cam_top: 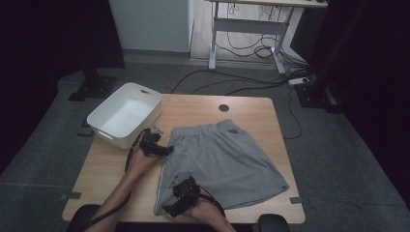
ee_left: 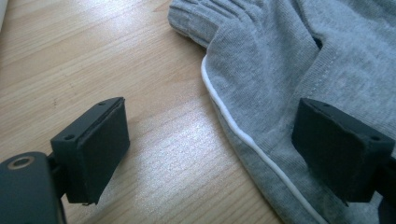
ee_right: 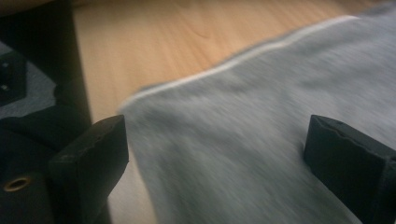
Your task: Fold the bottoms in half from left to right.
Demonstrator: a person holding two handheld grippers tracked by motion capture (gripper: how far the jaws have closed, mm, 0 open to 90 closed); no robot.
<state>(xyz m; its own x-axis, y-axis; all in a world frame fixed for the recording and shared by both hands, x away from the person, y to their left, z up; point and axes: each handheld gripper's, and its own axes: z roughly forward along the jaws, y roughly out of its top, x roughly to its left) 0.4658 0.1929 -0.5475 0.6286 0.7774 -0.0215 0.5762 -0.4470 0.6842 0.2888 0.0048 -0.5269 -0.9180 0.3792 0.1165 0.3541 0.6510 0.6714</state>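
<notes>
- High view: I count one pair of grey shorts (cam_top: 222, 159) spread flat on the desk (cam_top: 193, 108), covering its middle and reaching toward the near edge and the near right corner; the waistband end lies toward the far edge.
- One white bin (cam_top: 124, 114) stands on the far left corner of the desk, partly over the left edge.
- One dark round hole (cam_top: 223, 108) sits in the desktop near the far edge, just beyond the waistband.
- I have two grippers in play. My left gripper (cam_top: 162, 150) is at the left side of the shorts, near the waistband corner and close beside the bin.
- In the left gripper view its jaws stand wide apart, nothing pinched: one pad over bare wood, the other over grey cloth, with the white piping (ee_left: 243, 135) of the shorts' edge running between them.
- My right gripper (cam_top: 173, 209) is at the near left corner of the shorts, by the desk's near edge.
- The right gripper view is blurred, yet its jaws also stand wide apart over the cloth and clamp nothing.
</notes>
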